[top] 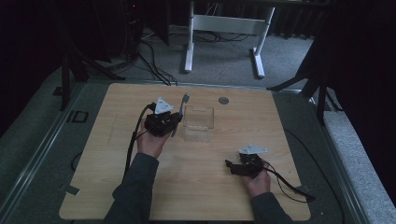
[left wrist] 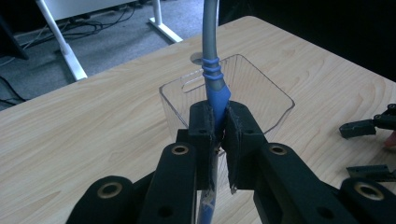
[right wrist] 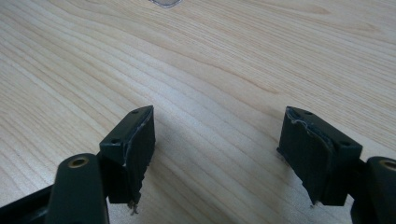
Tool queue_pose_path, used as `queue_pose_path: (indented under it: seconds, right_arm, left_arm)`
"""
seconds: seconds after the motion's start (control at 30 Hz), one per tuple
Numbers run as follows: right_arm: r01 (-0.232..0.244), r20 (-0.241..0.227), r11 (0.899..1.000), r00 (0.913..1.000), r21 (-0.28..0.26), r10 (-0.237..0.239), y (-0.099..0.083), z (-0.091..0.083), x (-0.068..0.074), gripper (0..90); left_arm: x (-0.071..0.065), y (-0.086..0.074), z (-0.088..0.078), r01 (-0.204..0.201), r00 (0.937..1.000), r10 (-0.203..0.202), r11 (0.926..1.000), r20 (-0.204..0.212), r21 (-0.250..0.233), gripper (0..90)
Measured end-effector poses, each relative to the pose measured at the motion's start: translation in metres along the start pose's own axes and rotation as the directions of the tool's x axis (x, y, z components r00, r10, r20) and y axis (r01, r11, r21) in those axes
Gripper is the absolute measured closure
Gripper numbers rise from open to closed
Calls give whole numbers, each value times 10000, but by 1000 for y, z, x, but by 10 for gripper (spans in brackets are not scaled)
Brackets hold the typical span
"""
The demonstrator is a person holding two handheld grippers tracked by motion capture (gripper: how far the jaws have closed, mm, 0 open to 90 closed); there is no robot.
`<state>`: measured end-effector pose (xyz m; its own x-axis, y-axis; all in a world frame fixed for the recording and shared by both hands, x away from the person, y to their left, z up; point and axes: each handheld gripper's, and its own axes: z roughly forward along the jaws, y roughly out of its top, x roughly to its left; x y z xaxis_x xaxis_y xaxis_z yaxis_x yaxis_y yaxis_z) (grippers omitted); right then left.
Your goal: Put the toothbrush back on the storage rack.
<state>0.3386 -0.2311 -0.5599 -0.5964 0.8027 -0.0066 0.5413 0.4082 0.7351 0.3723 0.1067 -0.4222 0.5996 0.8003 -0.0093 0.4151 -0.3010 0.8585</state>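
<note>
Blue-handled toothbrush stands pinched in the left gripper jaws at frame centre, before a clear box; right gripper jaws spread over bare surface.

Your left tool is clamped on the blue grip of a toothbrush, whose grey neck rises out of the top of the view. Just beyond the jaws a clear plastic box stands on the wooden bench. At the far right, your other tool rests near the bench edge.
</note>
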Motion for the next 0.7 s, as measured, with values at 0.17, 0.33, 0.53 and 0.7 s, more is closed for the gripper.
queue_pose_path:
  seconds: [0.17,0.33,0.53,0.7]
  right_arm:
    - [4,-6,10000,10000,-1,-4,0,0,0,266]
    - [4,-8,10000,10000,3,-4,0,0,0,266]
    - [6,-9,10000,10000,-1,-6,0,0,0,265]
    - [3,-11,10000,10000,2,-3,0,0,0,266]
  left_arm:
    - [-1,2,2,-22,10000,22,10000,46,4,817]
    - [-1,4,3,7,10000,-7,10000,92,-3,817]
    - [-3,6,5,-10,9999,10,10000,112,-56,817]
    - [-2,9,5,-192,9998,193,9998,109,-96,817]
